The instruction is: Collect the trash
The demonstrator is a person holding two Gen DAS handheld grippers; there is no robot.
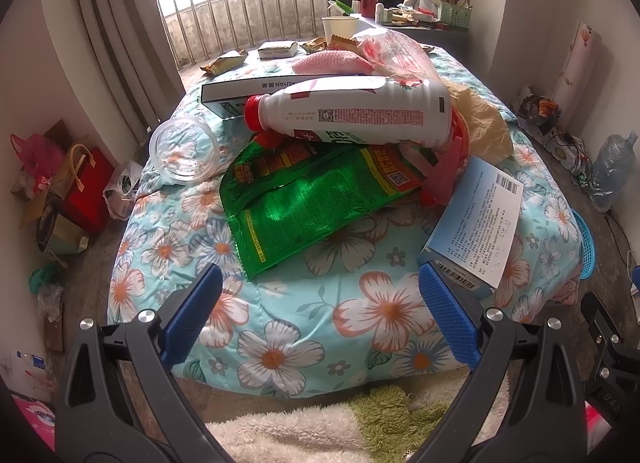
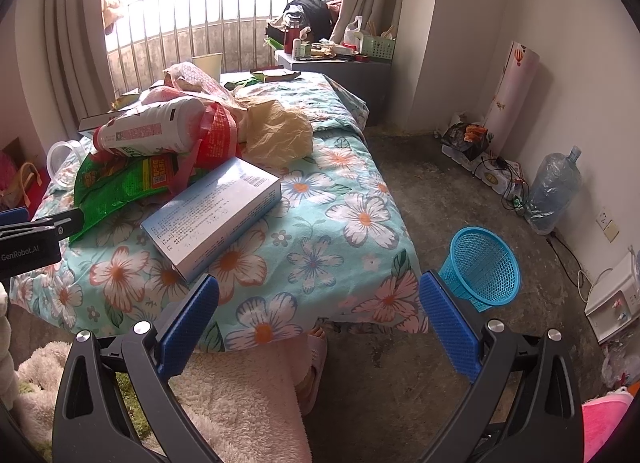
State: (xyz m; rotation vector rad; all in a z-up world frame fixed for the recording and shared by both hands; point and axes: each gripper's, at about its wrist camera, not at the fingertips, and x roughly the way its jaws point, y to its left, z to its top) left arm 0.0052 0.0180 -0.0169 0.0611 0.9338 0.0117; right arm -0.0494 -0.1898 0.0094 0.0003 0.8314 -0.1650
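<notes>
Trash is piled on a floral-covered table (image 1: pixel 280 327). A white bottle with a red cap (image 1: pixel 352 111) lies on a green snack bag (image 1: pixel 304 199). A clear plastic cup (image 1: pixel 184 151) lies on its side at the left, and a light blue box (image 1: pixel 476 223) sits at the right. Behind them are a red-printed plastic bag (image 1: pixel 392 51) and tan crumpled paper (image 1: pixel 480 123). My left gripper (image 1: pixel 320 315) is open, low over the table's near edge, holding nothing. My right gripper (image 2: pixel 318 323) is open too, over the table's near right corner, just short of the blue box (image 2: pixel 212 215). A blue mesh basket (image 2: pixel 480 271) stands on the floor at the right.
More wrappers (image 1: pixel 224 63) and a paper cup (image 1: pixel 340 29) lie at the table's far side. A cluttered grey shelf (image 2: pixel 336 63) stands by the window railing. Bags crowd the floor at left (image 1: pixel 72 187). A water jug (image 2: pixel 556 187) and cables line the right wall. A person's slippered foot (image 2: pixel 312 363) is below.
</notes>
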